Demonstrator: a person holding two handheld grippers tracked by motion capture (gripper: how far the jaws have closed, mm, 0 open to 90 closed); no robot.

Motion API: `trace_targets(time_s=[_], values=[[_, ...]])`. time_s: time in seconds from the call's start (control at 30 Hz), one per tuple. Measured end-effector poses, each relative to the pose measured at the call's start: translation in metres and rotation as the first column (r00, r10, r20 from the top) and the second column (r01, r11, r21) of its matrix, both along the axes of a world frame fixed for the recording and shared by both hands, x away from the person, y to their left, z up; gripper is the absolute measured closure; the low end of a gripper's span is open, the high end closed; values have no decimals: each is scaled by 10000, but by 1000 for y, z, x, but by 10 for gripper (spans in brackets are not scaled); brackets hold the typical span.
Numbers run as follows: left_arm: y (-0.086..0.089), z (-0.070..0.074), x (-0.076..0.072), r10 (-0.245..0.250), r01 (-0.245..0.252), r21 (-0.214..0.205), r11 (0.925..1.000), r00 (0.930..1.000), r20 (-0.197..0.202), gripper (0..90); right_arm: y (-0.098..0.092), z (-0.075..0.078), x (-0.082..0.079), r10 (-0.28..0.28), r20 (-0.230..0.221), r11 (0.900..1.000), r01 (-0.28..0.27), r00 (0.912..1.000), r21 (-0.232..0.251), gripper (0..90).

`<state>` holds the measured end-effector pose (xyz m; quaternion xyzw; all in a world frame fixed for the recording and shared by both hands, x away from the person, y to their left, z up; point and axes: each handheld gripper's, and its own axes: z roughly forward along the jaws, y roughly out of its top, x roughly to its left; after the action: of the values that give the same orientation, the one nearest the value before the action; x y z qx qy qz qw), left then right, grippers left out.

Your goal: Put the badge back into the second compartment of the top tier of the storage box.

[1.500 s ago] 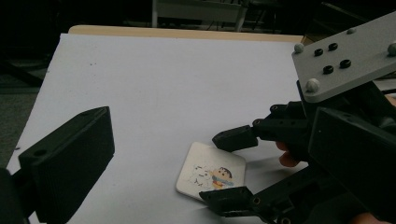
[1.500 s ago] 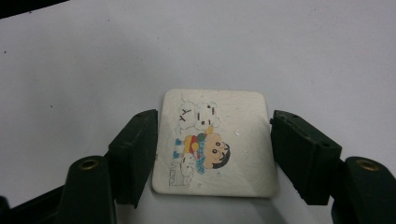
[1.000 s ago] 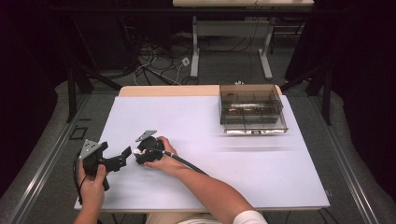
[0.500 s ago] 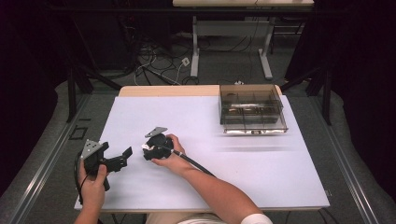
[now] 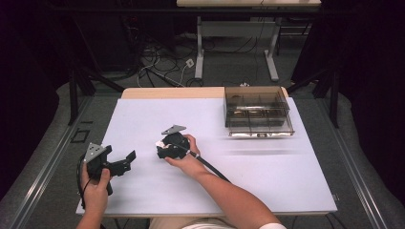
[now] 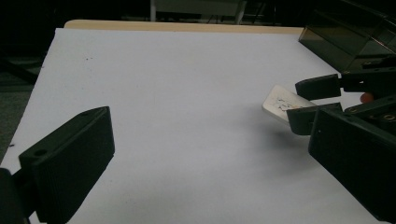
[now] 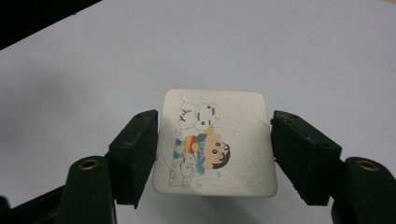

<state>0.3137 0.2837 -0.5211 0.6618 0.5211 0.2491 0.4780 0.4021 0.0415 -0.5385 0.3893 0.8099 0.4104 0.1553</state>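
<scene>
Right gripper (image 7: pixel 212 154) jaws clamped on the two side edges of a small cartoon card (image 7: pixel 215 140), card flat between the pads, lifted above the white table (image 5: pixel 143 124); left gripper (image 5: pixel 125 161) jaws wide apart, nothing between them; smoked plastic box (image 5: pixel 258 112) far right.

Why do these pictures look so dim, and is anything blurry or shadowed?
High view: the room is dark, the white table evenly lit. Left gripper view: dim, the near jaws soft, a faint shadow under the card. Right gripper view: card sharp, its surface showing slight sheen.
</scene>
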Motion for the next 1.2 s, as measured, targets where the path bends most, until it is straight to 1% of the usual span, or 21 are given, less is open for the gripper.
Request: trace_targets(time_s=[0.03,0.07,0.1,0.17,0.2,0.23,0.27,0.3,0.33,0.4,0.43,0.47,0.53,0.57,0.6,0.67,0.73,0.77,0.87,1.17,1.2], values=[[0,0,0,2,-2,5,10000,10000,4,7,-2,1,-2,-60,-97,10000,60,9999,21,327],[0,0,0,-3,3,6,10000,10000,3,7,-2,1,-2,-97,62,9998,96,9999,172,327],[0,0,0,-5,5,19,10000,10000,7,7,-4,2,-3,-42,139,10000,40,9999,86,327],[0,0,0,20,-20,-5,10000,10000,15,7,-7,4,-5,-23,21,10000,23,10000,-28,327],[-1,0,0,7,-7,11,10000,10000,21,7,-8,5,-7,-37,-18,10000,37,10000,-11,326],[-1,0,0,0,0,20,10000,10000,8,7,-9,5,-7,-56,155,10000,55,9999,83,326],[-1,-1,0,1,-1,10,10000,10000,6,7,-11,7,-8,-58,65,10000,58,10000,-48,326],[-1,-1,0,-6,6,19,10000,10000,1,7,-13,9,-9,-56,35,10000,56,10000,-47,327],[-1,-1,0,-16,16,41,10000,10000,-4,7,-14,9,-10,-135,92,9999,134,9999,76,327],[-1,0,0,-32,32,80,10000,10000,-9,7,-18,13,-10,-173,176,9998,171,9997,90,327],[-1,0,0,-36,36,82,10000,10000,-7,7,-20,15,-11,-182,32,9998,182,9998,21,327],[-1,0,0,-34,34,90,10000,10000,0,7,-22,16,-11,-263,181,9996,262,9995,62,327],[-2,0,0,-32,32,110,9999,10000,5,7,-27,20,-12,-368,225,9993,366,9991,117,327],[-2,0,0,-32,32,110,9999,10000,7,7,-29,22,-12,-405,206,9992,404,9990,58,326],[-2,0,0,-31,31,112,9999,10000,9,7,-31,24,-13,-484,58,9988,483,9988,45,327],[-2,0,0,-46,46,115,9999,10000,12,7,-36,28,-12,-490,97,9988,491,9987,-25,327],[-2,0,0,-45,45,126,9999,10000,6,7,-41,30,-13,-587,46,9982,586,9983,113,326],[-3,-1,0,-50,50,130,9999,10000,6,7,-44,32,-13,-591,71,9982,591,9982,52,327],[-3,0,0,-35,34,130,9999,10000,28,7,-51,38,-13,-657,86,9978,656,9978,102,326],[-3,-1,0,-72,71,218,9997,10000,53,9,-72,49,-17,-825,368,9965,818,9959,197,326],[-4,-1,0,-70,69,213,9997,10000,53,10,-75,50,-18,-807,324,9967,802,9962,156,327]])
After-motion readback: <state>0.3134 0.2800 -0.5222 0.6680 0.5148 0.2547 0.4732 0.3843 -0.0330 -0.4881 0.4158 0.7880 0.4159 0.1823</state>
